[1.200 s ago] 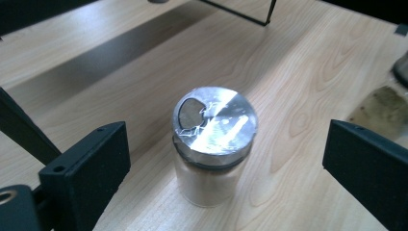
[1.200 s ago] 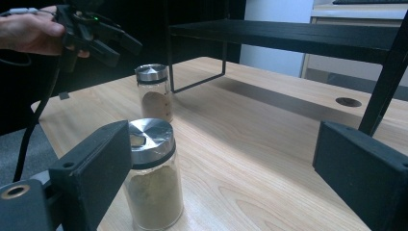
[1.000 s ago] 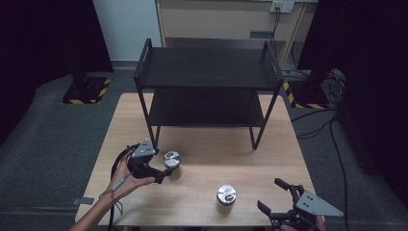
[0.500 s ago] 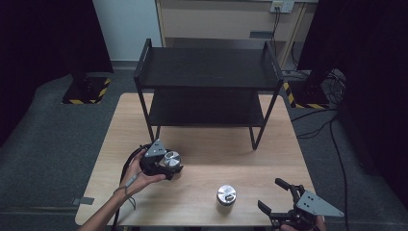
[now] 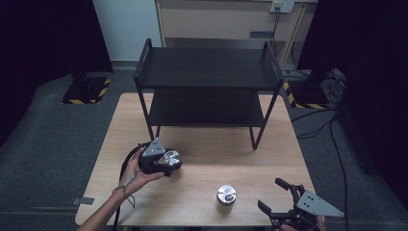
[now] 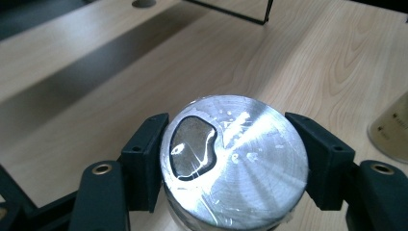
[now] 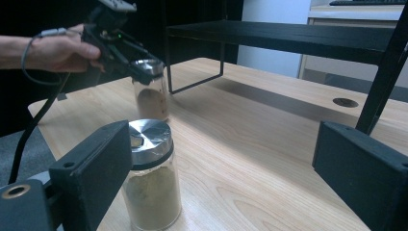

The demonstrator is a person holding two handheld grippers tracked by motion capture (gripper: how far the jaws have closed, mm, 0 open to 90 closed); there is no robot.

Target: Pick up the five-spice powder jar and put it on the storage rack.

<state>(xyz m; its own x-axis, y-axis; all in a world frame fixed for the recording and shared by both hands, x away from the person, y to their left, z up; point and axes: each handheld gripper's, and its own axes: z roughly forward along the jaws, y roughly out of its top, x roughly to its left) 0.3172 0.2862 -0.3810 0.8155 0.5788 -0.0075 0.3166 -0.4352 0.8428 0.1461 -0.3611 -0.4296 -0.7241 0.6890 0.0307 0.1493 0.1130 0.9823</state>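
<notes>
Two-tier black rack point(image 5: 207, 72) is the landmark, probably the jars' destination. Front-left of it, left gripper point(image 5: 166, 162) has just closed on one spice jar point(image 6: 234, 161) at the lid. Second jar point(image 5: 226, 195) stands front-right, w/ right gripper point(image 5: 281, 198) open nearby, waiting.

The high view is dim at its edges, with black curtains and grey floor swallowing detail, while the wooden table point(image 5: 207, 159) is evenly lit from overhead. The black shelf rack point(image 5: 207, 77) casts a soft shadow on the tabletop beneath it. In the left gripper view, strong glare streaks across the metal lid point(image 6: 235, 161) of the jar, whose surface reflects a dark blotch; the table behind it is softly out of focus. In the right gripper view, the near black jaws are blurred, the closer spice jar point(image 7: 150, 175) is fairly sharp, and the background beyond the person's hand point(image 7: 60, 50) is nearly black.
</notes>
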